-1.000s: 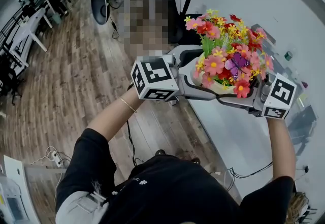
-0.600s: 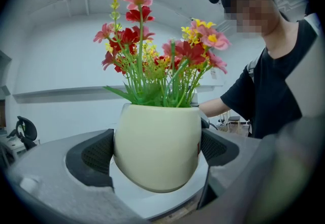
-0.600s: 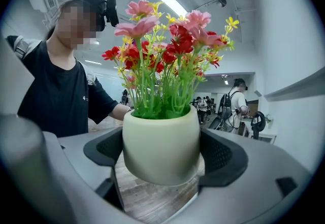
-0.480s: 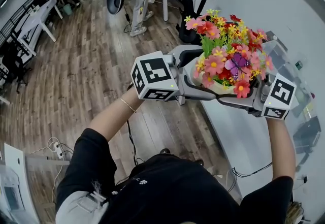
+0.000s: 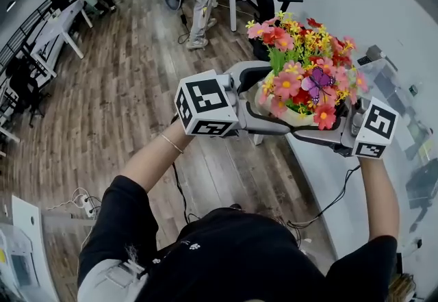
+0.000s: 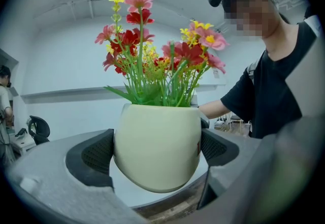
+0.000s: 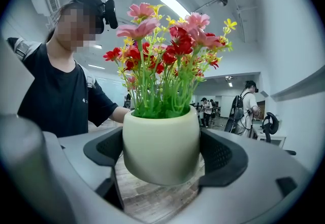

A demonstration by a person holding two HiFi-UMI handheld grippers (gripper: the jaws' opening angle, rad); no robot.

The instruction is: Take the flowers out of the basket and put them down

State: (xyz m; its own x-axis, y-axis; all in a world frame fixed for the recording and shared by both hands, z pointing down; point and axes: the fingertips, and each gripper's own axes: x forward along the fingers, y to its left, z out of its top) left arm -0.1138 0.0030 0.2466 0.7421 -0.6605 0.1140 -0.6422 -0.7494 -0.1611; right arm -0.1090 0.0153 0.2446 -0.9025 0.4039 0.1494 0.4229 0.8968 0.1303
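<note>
Pink, red, yellow-orange flowers, yellow centres; green stems and leaves. Purple butterfly among blooms, dark markings. Plain cream pot, no pattern. Grey left claw and grey right claw; black dimpled pads. White marker cubes, black square patterns on each face. Brown wood-grain plank floor at left. Pale grey-white tabletop at right. Black shirt near, small white print.

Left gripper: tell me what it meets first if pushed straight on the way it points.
The left gripper clamps the cream flower pot between its fingers; that comes first. Beyond it, the right gripper likely stands next in line.
</note>
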